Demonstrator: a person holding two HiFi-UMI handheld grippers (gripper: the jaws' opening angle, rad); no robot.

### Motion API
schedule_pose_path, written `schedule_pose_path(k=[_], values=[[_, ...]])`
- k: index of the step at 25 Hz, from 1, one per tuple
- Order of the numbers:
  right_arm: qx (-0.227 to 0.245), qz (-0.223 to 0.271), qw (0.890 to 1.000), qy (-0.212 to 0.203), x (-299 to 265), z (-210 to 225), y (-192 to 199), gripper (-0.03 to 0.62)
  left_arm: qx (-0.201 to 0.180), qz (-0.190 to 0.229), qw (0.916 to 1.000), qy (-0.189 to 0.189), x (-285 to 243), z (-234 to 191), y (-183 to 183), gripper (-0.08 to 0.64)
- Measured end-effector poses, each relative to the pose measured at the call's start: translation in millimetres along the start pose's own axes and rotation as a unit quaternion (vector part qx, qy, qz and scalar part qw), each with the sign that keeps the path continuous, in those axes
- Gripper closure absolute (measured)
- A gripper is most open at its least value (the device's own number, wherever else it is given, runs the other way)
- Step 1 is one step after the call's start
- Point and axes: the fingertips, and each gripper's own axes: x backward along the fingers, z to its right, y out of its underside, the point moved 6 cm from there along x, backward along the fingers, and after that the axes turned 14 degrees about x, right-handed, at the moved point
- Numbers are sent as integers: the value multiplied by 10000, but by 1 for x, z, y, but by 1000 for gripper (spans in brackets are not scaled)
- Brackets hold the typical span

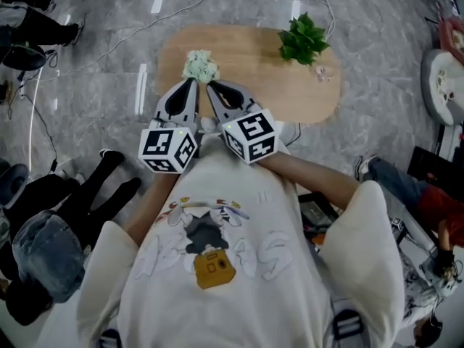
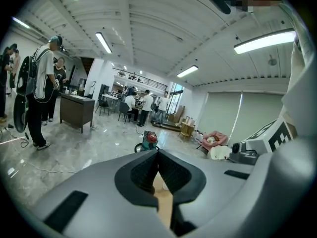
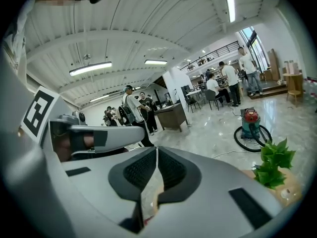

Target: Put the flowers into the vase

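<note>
A: State of grip?

B: Closed tip to tip at the left tongs (image 2: 158, 157), nothing between. Pinched narrow at the right tongs (image 3: 156, 155) on pale stuff, judged the flowers (image 1: 200, 66), lying upper middle of the head view on the bench (image 1: 246, 85).

A: Advice?

B: Hold low on stems, lift upright, spare the blooms. No vase made out.

A: Writing?

B: None legible; only square markers on the cubes (image 1: 168, 148).

No words, numbers or brand names can be read. The left gripper's cube (image 1: 168, 149) and the right gripper's cube (image 1: 251, 135) show only black-and-white square marker patterns. The cream shirt (image 1: 217, 296) has large pale letters, too faint to read.
</note>
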Motion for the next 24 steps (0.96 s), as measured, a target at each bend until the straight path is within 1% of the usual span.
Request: schedule_pose_path(k=[3,6,9,13,18,24], values=[[66,-21,10000,-8,-3,7,-6,578,-54,-11,9999,111,-10,4,-6,552],[-21,-93,9999,72,1,13,-2,580,-143,-171,9994,280,-18,14,-1,552],[-91,-114,9997,180,4,19,0,580,-193,-202,9989,382,-22,19,1,552],[-90,-53,9995,292,14,26,-1,580,-183,-262,9984,466,-27,28,4,552],[-333,-11,9984,451,23,34,6,580,-225,-324,9981,463,-28,33,9,552],[-496,-10,9965,666,36,39,11,580,-109,-418,9976,541,-29,37,15,552]])
